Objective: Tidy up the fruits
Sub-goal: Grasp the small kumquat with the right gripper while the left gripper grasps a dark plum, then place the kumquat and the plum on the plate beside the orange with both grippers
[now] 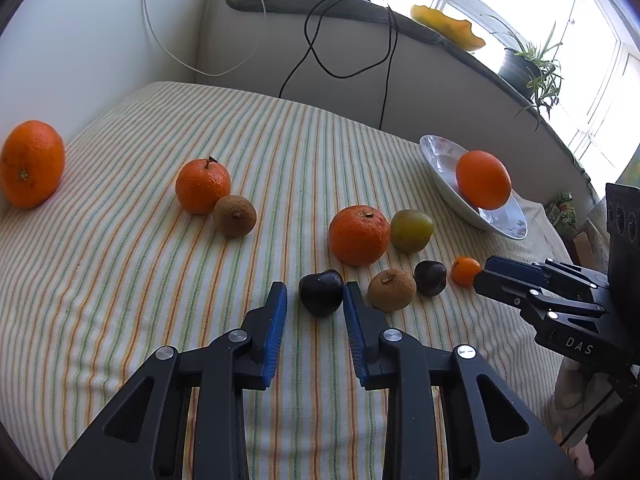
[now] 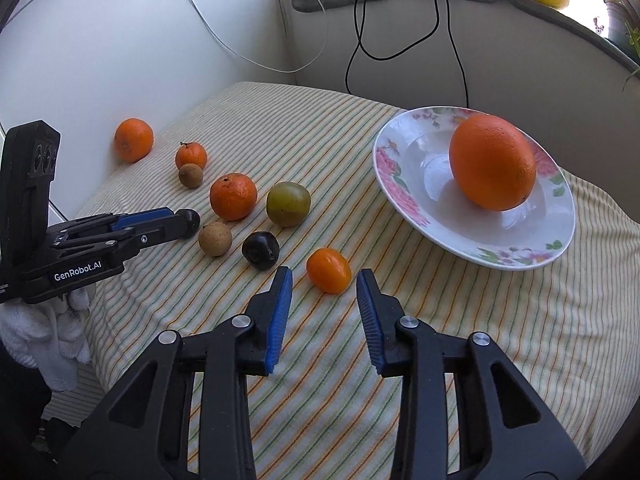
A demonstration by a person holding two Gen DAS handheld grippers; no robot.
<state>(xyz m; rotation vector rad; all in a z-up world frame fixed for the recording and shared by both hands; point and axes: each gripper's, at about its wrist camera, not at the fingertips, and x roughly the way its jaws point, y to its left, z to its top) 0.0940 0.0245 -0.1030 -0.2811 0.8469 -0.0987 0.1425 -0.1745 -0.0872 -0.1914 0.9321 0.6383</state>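
Observation:
My left gripper is open around a dark plum; its right pad touches the plum, the left pad stands apart. My right gripper is open, its tips on either side of a small orange kumquat, not touching it. A floral plate holds a large orange. On the striped cloth lie mandarins, an orange, a green plum, brown fruits and a second dark plum.
The striped cloth covers a table set into a wall corner. Cables hang down the back wall. A ledge behind carries a yellow dish and a potted plant. The plate sits at the table's right.

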